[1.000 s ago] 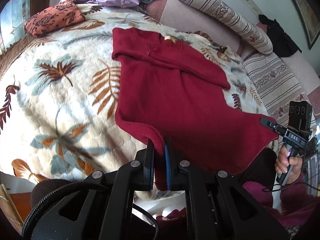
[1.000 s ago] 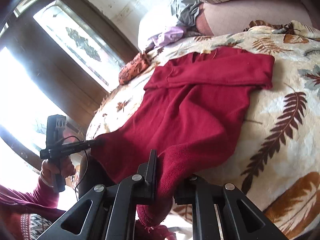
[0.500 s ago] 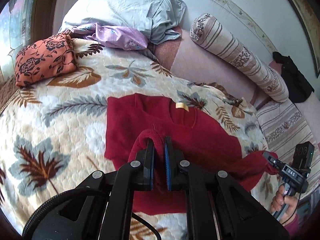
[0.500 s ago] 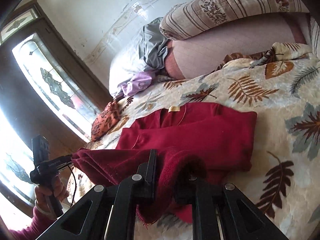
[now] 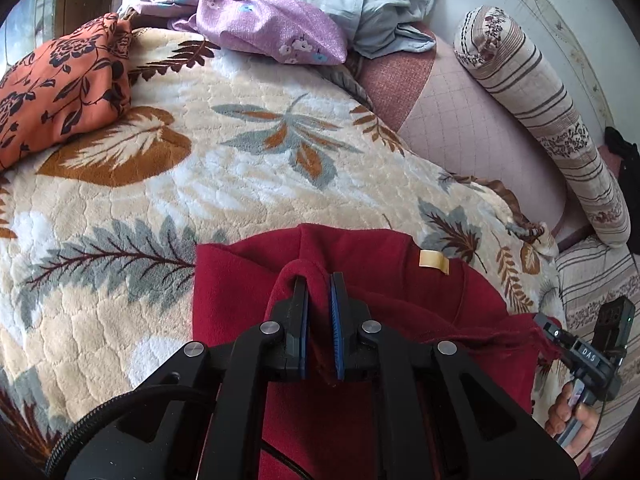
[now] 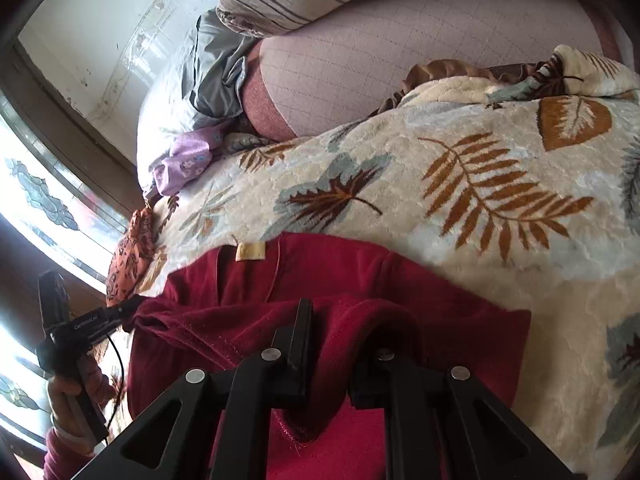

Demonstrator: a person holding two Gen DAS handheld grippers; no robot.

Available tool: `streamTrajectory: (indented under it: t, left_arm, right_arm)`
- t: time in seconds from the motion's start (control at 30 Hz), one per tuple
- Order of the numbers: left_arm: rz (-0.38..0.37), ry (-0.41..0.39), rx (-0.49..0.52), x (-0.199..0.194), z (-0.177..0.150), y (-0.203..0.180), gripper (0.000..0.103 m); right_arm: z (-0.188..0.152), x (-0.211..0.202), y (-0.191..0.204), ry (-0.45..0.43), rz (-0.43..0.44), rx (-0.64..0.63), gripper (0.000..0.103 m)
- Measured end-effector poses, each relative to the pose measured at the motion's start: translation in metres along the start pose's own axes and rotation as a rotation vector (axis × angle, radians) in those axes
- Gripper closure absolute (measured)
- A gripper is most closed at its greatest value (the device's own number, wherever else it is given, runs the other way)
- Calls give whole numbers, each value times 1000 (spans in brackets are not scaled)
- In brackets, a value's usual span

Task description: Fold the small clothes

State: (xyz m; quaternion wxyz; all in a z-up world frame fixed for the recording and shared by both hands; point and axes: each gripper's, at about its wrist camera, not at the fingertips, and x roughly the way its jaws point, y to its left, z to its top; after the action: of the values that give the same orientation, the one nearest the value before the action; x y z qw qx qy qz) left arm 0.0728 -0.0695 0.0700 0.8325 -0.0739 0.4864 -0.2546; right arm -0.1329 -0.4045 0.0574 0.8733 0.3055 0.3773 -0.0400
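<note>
Left wrist view, biggest thing first: leaf-print blanket (image 5: 240,184) spread across the bed, red sweater (image 5: 400,292) lying on it at the near side, collar pointing away toward the pillows. Lower part doubled up over the chest, one hem corner raised in each claw. Left gripper (image 5: 318,276) clenched on a ridge of fleece, the pinch just short of the collar. Right gripper (image 6: 352,320) likewise clamped on its corner, cloth draped over one finger and hiding it.

Likely trouble, as a guess:
- Blanket: plush and grippy, so could drag the under layer and bunch it if the hem gets slid rather than laid.
- Sweater: crooked fold if one corner lands further up than the other.
- Grips: thick fleece could creep out of a narrow pinch and drop short of the shoulders.
- Right finger: cloth wrapped over it could cling on letting go and pull the fold open.

Differences between views:
- Left wrist only: whole orange cloth (image 5: 60,92) at the blanket's far corner, long striped bolster (image 5: 552,120), blue pads plainly squeezing the fleece, right claw tip biting its corner from outside.
- Right wrist only: bright window (image 6: 40,200), hand (image 6: 68,392) around the left handle, right edge of the folded sweater against the blanket.
- Both: tan label (image 5: 433,261) inside the collar, uncovered.
</note>
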Motion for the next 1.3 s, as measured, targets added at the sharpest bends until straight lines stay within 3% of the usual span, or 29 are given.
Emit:
streamTrajectory:
  t: [0.03, 0.1, 0.13, 0.17, 0.2, 0.23, 0.33, 0.4, 0.47, 0.6, 0.73, 0.9, 1.07, 1.3]
  left_arm:
    - [4, 13, 5, 1, 1, 0, 90]
    - [-19, 37, 6, -1, 0, -1, 73]
    - [-37, 36, 13, -3, 0, -2, 69]
    - [-38, 24, 22, -8, 0, -3, 55]
    - [-16, -7, 29, -15, 0, -3, 36]
    - [4, -40, 26, -22, 1, -1, 31]
    - [-29, -48, -16, -39, 2, 8, 29]
    - [-26, -54, -38, -49, -4, 12, 29]
    - [-8, -58, -40, -54, -15, 12, 29]
    - [38, -3, -20, -47, -43, 13, 29]
    - [70, 39, -48, -43, -69, 28, 29]
    - [17, -2, -44, -70, -92, 37, 29]
    - [-44, 52, 23, -80, -117, 30, 29]
    - [-81, 111, 77, -60, -133, 23, 32]
  right_arm:
    - [6, 1, -2, -7, 18, 15, 88]
    - [15, 5, -3, 13, 24, 41, 75]
    - [16, 7, -3, 26, 23, 55, 59]
    - [16, 6, -5, 26, 20, 73, 51]
    - [16, 2, -9, 9, 24, 93, 50]
    - [15, -3, -13, -6, 31, 113, 50]
    - [10, -25, -20, -64, -4, 158, 49]
    - [4, -36, -5, -87, 12, 77, 50]
    - [-2, -35, 22, -100, -32, -60, 55]
    - [-9, 14, 54, -17, -141, -215, 61]
    - [-7, 73, 22, 97, -242, -100, 64]
    - [-18, 23, 30, 29, -144, -89, 53]
    - [-61, -52, 32, -13, -87, -153, 47]
    - [-121, -70, 12, 44, -103, -175, 47]
